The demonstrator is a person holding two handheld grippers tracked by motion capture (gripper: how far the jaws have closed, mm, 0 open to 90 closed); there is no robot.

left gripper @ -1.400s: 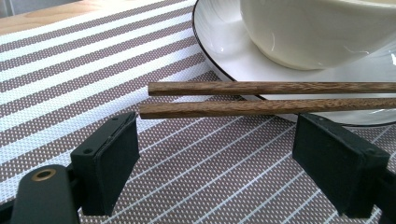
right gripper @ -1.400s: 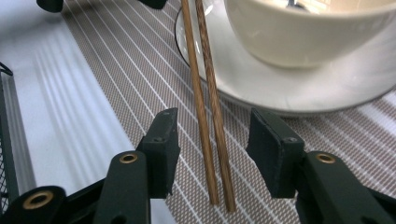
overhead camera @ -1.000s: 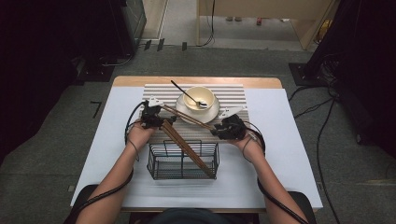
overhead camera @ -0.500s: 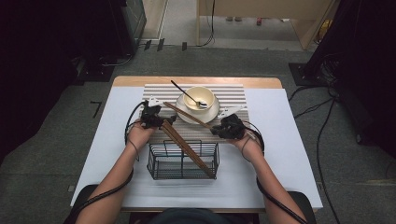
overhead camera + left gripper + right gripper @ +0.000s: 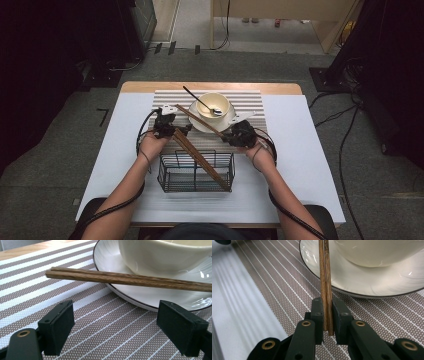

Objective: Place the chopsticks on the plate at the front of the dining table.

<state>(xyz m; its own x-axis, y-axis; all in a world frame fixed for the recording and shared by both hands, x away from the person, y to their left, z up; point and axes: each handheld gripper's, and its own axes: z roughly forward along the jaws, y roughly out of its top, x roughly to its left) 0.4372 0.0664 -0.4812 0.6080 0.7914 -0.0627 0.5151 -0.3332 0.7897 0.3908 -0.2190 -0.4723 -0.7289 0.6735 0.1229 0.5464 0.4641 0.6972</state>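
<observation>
Left gripper (image 5: 172,127) just left of the plate (image 5: 196,119), jaws wide apart, empty. Wire basket (image 5: 196,172) near side of plate, one chopstick pair (image 5: 200,156) leaning in it. Right gripper (image 5: 239,134) clamped on second chopstick pair (image 5: 325,285), far ends slightly further left over plate's rim than a second ago; likely being laid down or handed across. Bowl (image 5: 216,104) with spoon (image 5: 200,101) on plate. No readable writing.
</observation>
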